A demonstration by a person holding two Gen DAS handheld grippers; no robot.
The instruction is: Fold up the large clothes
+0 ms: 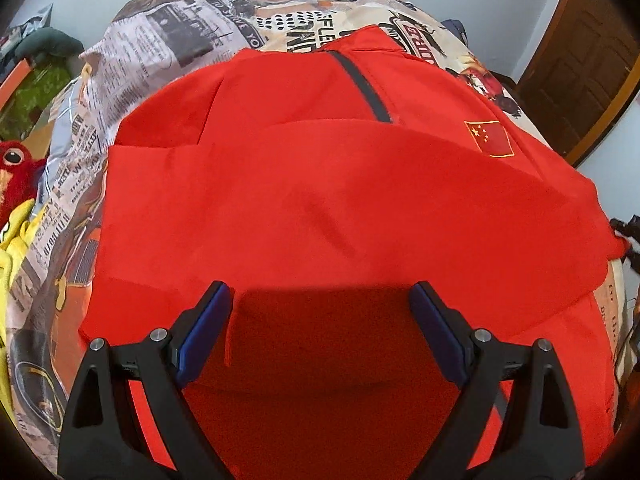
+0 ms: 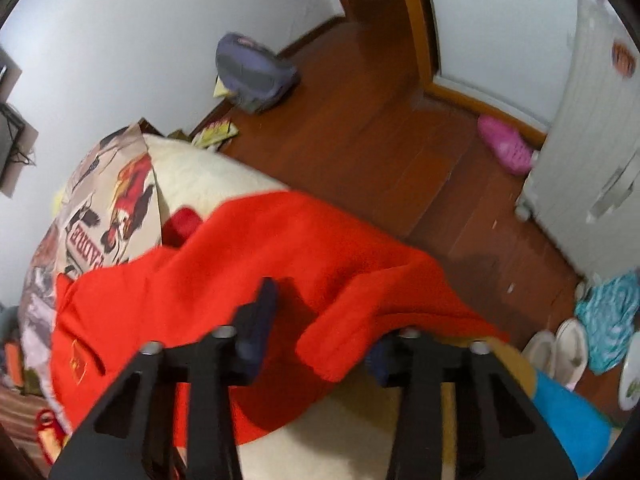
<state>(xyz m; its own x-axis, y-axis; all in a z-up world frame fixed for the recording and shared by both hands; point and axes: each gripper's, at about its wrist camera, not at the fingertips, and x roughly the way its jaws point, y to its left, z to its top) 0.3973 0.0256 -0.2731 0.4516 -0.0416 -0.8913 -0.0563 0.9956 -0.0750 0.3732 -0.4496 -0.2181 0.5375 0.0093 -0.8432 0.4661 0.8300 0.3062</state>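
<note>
A large red garment [image 1: 320, 184] with a dark zipper and a small flag patch [image 1: 490, 138] lies spread on a bed with a newspaper-print cover [image 1: 168, 44]. My left gripper [image 1: 322, 300] is open just above the garment's near part, holding nothing. In the right wrist view the same red garment [image 2: 224, 264] drapes over the bed's edge. My right gripper [image 2: 320, 320] is open; a fold of red cloth lies between its fingers and covers the right fingertip. The view is blurred.
Plush toys [image 1: 16, 176] lie at the bed's left side. A wooden door [image 1: 580, 64] stands at the right. On the wooden floor [image 2: 380, 128] are a grey-purple backpack [image 2: 256, 72], pink slippers [image 2: 504, 144], white slippers [image 2: 560, 348] and a white cabinet [image 2: 592, 160].
</note>
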